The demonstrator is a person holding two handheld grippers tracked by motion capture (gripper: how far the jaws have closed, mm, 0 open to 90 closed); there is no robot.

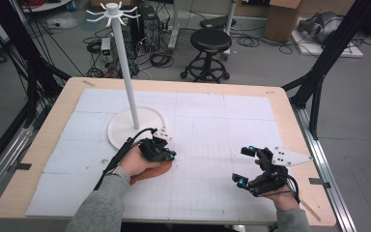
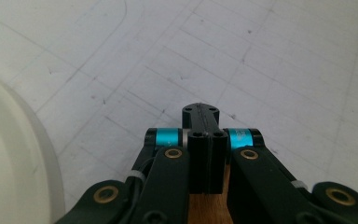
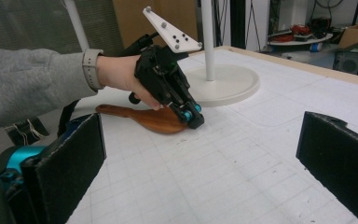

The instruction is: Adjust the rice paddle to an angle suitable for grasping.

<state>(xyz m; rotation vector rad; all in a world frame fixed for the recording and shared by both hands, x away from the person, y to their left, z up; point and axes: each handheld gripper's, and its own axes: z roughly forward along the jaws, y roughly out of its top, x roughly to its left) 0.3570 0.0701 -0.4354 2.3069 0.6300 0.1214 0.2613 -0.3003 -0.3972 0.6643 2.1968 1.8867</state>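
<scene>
A wooden-edged counter (image 1: 290,116) carries a white gridded mat (image 1: 222,125). Beyond it lies a grey floor (image 1: 261,67) strewn with black cables (image 1: 159,59). A black round stool (image 1: 211,41) on castors stands just behind the counter's far edge. A cardboard box (image 1: 282,19) sits farther back at the right. Black frame struts (image 1: 328,53) slant down on both sides, and metal rails (image 1: 326,169) run along the counter's flanks. The light is even and soft.
</scene>
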